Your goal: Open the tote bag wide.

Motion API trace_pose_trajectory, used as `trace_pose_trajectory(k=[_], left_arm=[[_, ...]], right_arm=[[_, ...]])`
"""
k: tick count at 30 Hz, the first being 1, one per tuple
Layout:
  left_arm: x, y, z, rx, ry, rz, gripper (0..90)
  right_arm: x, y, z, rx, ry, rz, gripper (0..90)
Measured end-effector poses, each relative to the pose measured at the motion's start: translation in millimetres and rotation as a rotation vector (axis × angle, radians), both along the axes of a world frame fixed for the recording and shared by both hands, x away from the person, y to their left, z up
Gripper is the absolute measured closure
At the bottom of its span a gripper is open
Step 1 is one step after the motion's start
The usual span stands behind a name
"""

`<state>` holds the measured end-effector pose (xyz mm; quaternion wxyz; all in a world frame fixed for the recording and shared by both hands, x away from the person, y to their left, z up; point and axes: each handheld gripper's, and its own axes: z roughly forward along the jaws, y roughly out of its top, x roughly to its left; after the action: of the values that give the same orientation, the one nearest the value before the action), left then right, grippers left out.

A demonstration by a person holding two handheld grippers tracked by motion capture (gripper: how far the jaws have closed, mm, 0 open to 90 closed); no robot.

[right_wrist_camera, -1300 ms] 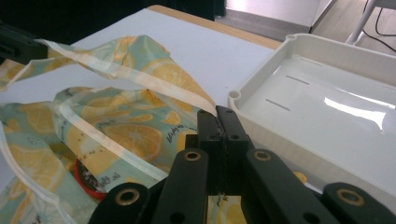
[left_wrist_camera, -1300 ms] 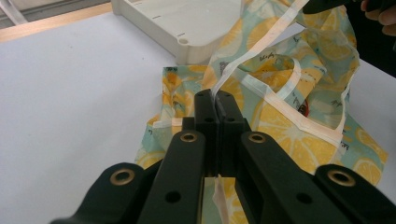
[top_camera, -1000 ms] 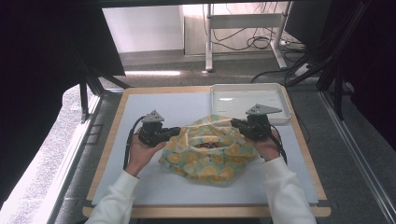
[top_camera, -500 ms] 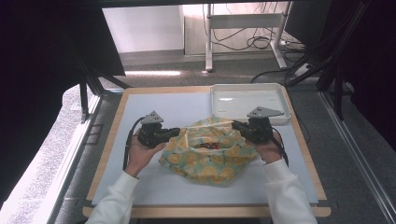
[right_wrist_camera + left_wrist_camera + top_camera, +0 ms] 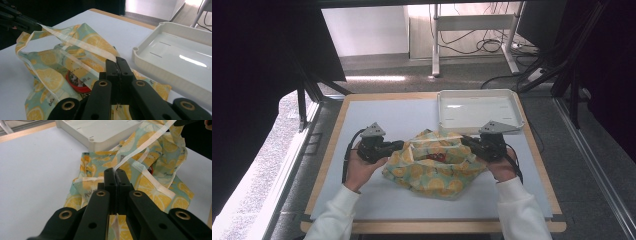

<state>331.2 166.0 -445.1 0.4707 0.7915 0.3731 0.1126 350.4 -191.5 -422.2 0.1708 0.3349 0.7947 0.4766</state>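
A lemon-print cloth bag [image 5: 434, 165] lies on the white table mat between my two grippers. My left gripper [image 5: 400, 145] is shut on the bag's pale rim band [image 5: 140, 147] at its left side; in the left gripper view the left gripper [image 5: 115, 171] pinches that band. My right gripper [image 5: 465, 141] is shut on the rim band [image 5: 80, 45] at the right; its own view shows the right gripper [image 5: 117, 60] clamping it. The mouth is held apart, and a red round object [image 5: 76, 83] lies inside the bag.
A white plastic tray [image 5: 477, 110] sits at the back right of the mat, just behind the bag. The wooden table edge [image 5: 432, 227] runs along the front. Bare mat [image 5: 387, 115] lies behind and to the left of the bag.
The two grippers have drawn slightly apart, so the bag's mouth stands a little wider. Both keep hold of the rim band.
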Motion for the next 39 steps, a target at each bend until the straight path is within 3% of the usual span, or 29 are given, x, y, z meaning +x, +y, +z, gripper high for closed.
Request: trace_pose_trajectory(k=[12,20,39], left_arm=[[-11.9,2.5,-2.9,0.005,0.009,-0.008,89.9],[-14.9,-2.1,-7.1,0.011,0.021,-0.02,89.9],[-22.1,-3.4,-8.4,-0.016,0.019,-0.024,89.8]], right_arm=[[-13.6,2.2,-0.3,0.02,0.007,0.031,88.7],[-21.4,-1.8,-9.3,0.016,0.033,0.038,88.7],[-28.7,-10.7,-22.9,0.015,0.064,0.033,88.6]])
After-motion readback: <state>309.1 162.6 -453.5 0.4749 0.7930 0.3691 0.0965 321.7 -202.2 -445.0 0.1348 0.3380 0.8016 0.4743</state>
